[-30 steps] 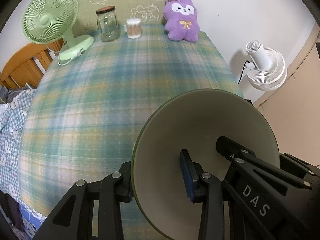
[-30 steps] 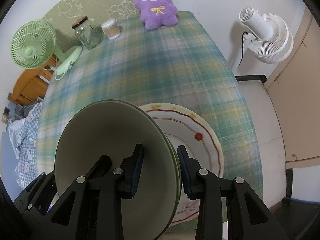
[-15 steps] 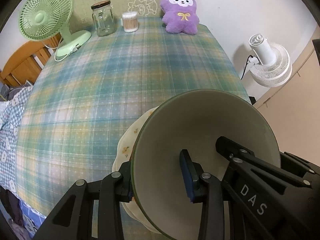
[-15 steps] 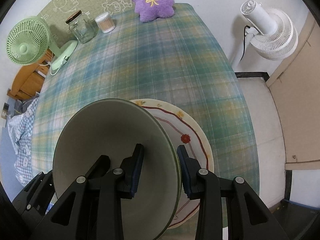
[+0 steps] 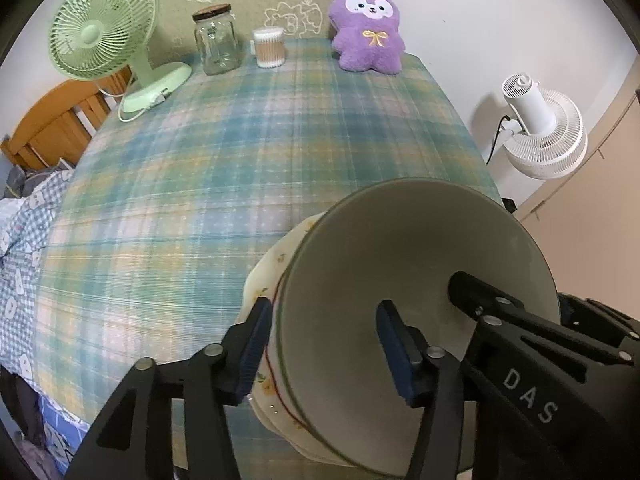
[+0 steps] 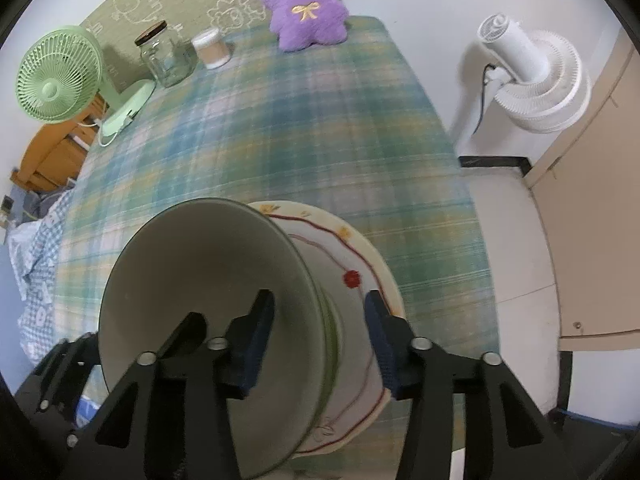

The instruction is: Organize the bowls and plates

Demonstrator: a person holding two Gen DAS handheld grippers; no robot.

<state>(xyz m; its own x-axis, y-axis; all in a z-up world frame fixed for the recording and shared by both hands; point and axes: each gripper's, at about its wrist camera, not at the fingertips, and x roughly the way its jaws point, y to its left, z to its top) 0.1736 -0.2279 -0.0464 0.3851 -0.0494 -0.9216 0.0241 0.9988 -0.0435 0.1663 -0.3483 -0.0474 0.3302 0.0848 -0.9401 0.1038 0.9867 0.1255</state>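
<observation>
A pale green bowl rests on a cream plate with a red line and flower pattern, near the table's front edge. My left gripper straddles the bowl's left rim, jaws spread with a gap to the wall. My right gripper straddles the bowl's right rim, jaws also spread wide. The plate shows to the right under the bowl. Each gripper's black frame shows inside the other's view.
A plaid cloth covers the table. At the far edge stand a green desk fan, a glass jar, a cotton swab cup and a purple plush toy. A white floor fan stands off the table's right side.
The bowl came down onto the plate. Both grippers' jaws have opened away from the bowl's rim.
</observation>
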